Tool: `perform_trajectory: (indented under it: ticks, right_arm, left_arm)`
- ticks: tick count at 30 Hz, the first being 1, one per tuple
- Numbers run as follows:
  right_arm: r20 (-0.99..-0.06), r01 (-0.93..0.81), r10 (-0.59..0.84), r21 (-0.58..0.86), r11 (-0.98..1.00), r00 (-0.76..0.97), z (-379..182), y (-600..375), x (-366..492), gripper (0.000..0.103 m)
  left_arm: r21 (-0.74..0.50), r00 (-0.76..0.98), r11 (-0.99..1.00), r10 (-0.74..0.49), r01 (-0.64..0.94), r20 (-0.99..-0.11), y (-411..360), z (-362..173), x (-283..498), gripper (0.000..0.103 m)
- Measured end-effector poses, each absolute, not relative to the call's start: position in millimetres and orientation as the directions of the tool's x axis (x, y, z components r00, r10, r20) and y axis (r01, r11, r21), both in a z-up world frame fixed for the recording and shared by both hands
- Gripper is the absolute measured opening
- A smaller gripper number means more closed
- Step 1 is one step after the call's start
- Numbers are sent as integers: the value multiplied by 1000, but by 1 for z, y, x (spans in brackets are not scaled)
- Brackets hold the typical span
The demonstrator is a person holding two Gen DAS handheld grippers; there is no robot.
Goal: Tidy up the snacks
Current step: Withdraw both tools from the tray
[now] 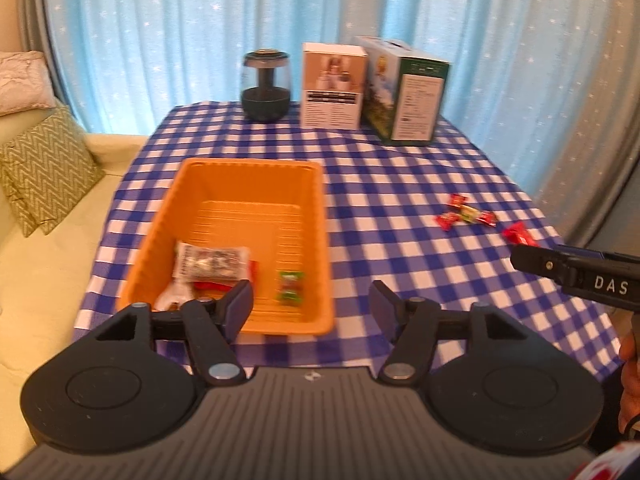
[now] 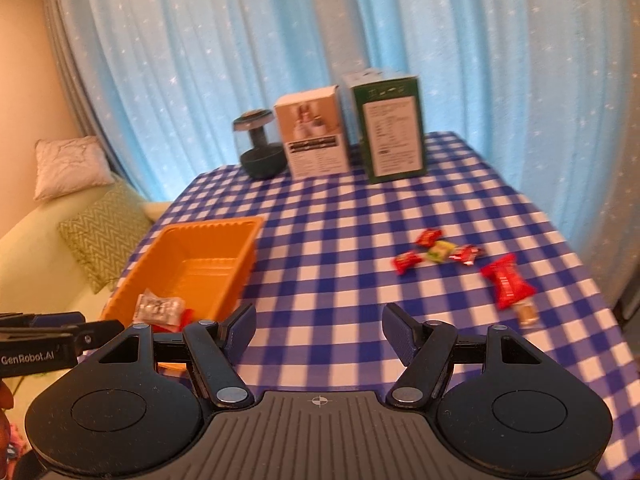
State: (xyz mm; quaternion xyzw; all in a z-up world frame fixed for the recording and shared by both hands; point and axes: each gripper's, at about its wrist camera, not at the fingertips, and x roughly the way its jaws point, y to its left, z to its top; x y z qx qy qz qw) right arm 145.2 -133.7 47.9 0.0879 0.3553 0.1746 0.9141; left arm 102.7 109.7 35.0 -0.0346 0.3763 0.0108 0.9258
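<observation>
Left tongs (image 1: pixel 311 304) part open, nothing between the pads, hanging over the near rim of the orange basket (image 1: pixel 192 184) at the bench's (image 1: pixel 400 184) left side. Basket holds a clear packet (image 1: pixel 212 262), a green sweet (image 1: pixel 290 288) and something red, possibly another wrapper. Right tongs (image 2: pixel 319 330) also part open and empty above the bench. Loose red sweets (image 2: pixel 508 280) lie scattered toward the right edge. Boxes (image 2: pixel 390 128) and a jar (image 2: pixel 260 144) stand along the far edge.

Ribbed orange plastic basket (image 1: pixel 248 184) on checked cloth (image 1: pixel 400 184).
</observation>
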Motion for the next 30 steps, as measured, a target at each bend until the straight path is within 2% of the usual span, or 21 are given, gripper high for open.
perform_trajectory:
  ticks: [17, 24, 30]
  right_arm:
    - [-645, -90, 234, 248, 965, 728, 49, -231, 120, 74]
    - [-640, -20, 175, 242, 970, 748, 47, -260, 116, 76]
    - [-626, 33, 134, 247, 968, 768, 41, -281, 115, 76]
  left_arm:
    - [-116, 723, 993, -98, 24, -684, 44, 37, 98, 86]
    - [-106, 724, 992, -124, 70, -679, 23, 34, 107, 91]
    - [-107, 714, 989, -145, 98, -685, 8, 28, 117, 91]
